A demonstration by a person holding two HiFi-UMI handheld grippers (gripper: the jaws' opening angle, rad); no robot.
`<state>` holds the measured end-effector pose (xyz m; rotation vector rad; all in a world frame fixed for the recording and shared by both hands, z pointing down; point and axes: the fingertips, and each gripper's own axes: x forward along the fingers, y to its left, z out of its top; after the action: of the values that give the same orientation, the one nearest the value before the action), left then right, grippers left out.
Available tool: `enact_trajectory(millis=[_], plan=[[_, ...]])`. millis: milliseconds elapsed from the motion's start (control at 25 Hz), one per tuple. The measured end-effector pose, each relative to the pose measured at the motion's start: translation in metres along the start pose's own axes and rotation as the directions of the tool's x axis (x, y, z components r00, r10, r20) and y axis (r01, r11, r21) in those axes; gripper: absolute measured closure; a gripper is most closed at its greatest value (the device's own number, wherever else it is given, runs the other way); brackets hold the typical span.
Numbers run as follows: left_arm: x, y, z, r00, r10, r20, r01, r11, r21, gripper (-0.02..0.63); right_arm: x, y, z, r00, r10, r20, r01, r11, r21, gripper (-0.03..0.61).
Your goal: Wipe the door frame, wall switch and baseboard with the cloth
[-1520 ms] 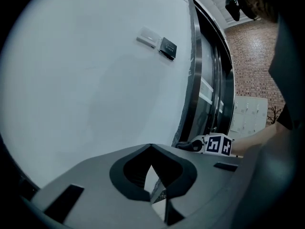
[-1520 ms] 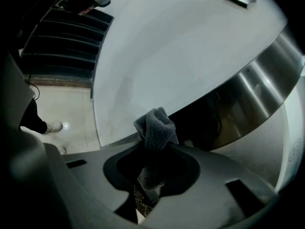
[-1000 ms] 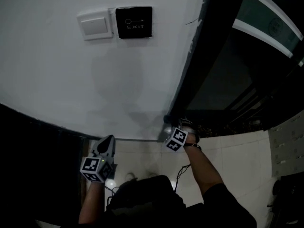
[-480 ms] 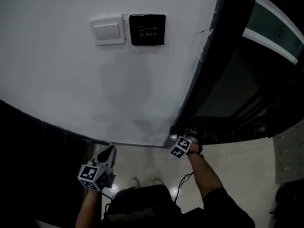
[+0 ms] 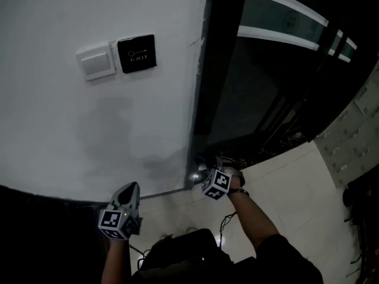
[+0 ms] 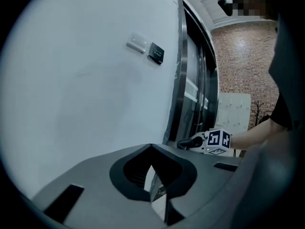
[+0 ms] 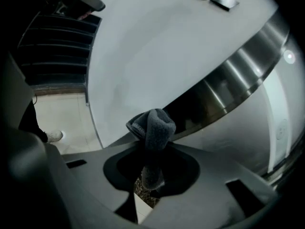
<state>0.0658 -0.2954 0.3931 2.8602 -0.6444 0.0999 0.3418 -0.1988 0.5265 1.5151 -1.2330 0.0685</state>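
- Two grippers are showing, one per hand; one cloth, one switch, one exit plate, one door frame.
- The right gripper (image 7: 148,178) is clamping the dark grey fleecy cloth (image 7: 153,125) between narrow jaws. The bunched end of the cloth is sticking out past the jaw tips.
- The cloth is sitting low down, at the bottom end of the dark brushed-metal door frame (image 7: 236,78), where the frame's edge is meeting the white painted wall (image 7: 157,46). I cannot tell whether the cloth is touching the frame.
- The left gripper (image 6: 151,175) is holding nothing, with its jaw tips meeting. It is hanging off near the wall's bottom edge, well apart from the right gripper.
- The white rectangular wall switch (image 5: 95,62) and the black square exit plate (image 5: 137,54) are sitting side by side high on the wall, just beside the frame's left edge and well apart from both grippers.
- The head view is showing both grippers at once, left (image 5: 127,189) and right (image 5: 200,170), plus the pale tiled floor (image 5: 296,182), but the cloth is too dark to make out there.
- Only the right gripper view is showing the cloth clearly, plus one pale shoe (image 7: 53,136) on the floor.
- Only the left gripper view is showing a red brick wall (image 6: 238,56) past the frame.
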Motion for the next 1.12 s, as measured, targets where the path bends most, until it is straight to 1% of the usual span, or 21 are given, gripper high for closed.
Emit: enact_trajectory(millis=[80,160,320,400,480,560,680,760,800,880,960,1040,1120], plan=[[0.014,-0.012,0.011,0.998,-0.059,0.025,0.059,0.998,0.006,0.621,-0.033,-0.026,0.001,0.997,-0.070,0.015,0.070,0.997,0.033,0.500],[0.027,-0.026,0.020,0.992,-0.119,0.052,0.119,0.993,0.008,0.621,-0.067,-0.048,-0.005,0.991,-0.134,0.007,0.134,0.989,0.055,0.500],[0.044,-0.047,0.026,0.973,-0.216,0.080,0.216,0.976,0.009,0.621,-0.123,-0.077,-0.025,0.974,-0.228,-0.022,0.229,0.968,0.107,0.500],[0.052,-0.056,0.028,0.966,-0.242,0.088,0.242,0.970,0.004,0.621,-0.140,-0.086,-0.036,0.965,-0.259,-0.033,0.261,0.956,0.134,0.502],[0.059,-0.072,0.027,0.965,-0.248,0.088,0.251,0.968,-0.014,0.621,-0.151,-0.093,-0.055,0.958,-0.282,-0.048,0.286,0.947,0.148,0.502],[0.068,-0.095,0.027,0.963,-0.256,0.078,0.257,0.966,0.002,0.621,-0.161,-0.107,-0.076,0.952,-0.303,-0.047,0.307,0.938,0.163,0.502],[0.087,-0.150,0.037,0.965,-0.250,0.074,0.247,0.968,0.047,0.621,-0.178,-0.136,-0.118,0.945,-0.327,-0.011,0.323,0.926,0.198,0.500],[0.095,-0.186,0.031,0.967,-0.244,0.065,0.241,0.969,0.057,0.621,-0.183,-0.143,-0.155,0.943,-0.334,0.004,0.325,0.919,0.224,0.500],[0.098,-0.201,0.024,0.969,-0.240,0.061,0.237,0.970,0.058,0.621,-0.183,-0.143,-0.173,0.943,-0.332,0.007,0.323,0.920,0.223,0.501],[0.109,-0.234,0.014,0.970,-0.233,0.064,0.229,0.971,0.067,0.621,-0.184,-0.146,-0.211,0.946,-0.323,0.012,0.315,0.929,0.193,0.501],[0.128,-0.273,0.011,0.969,-0.231,0.084,0.227,0.972,0.055,0.621,-0.188,-0.161,-0.246,0.949,-0.315,0.016,0.308,0.937,0.162,0.502],[0.145,-0.316,0.006,0.965,-0.245,0.095,0.243,0.969,0.038,0.621,-0.194,-0.174,-0.279,0.951,-0.309,0.023,0.302,0.942,0.145,0.502],[0.162,-0.356,-0.003,0.957,-0.279,0.084,0.276,0.960,0.047,0.621,-0.203,-0.181,-0.309,0.950,-0.311,0.026,0.304,0.942,0.144,0.500]])
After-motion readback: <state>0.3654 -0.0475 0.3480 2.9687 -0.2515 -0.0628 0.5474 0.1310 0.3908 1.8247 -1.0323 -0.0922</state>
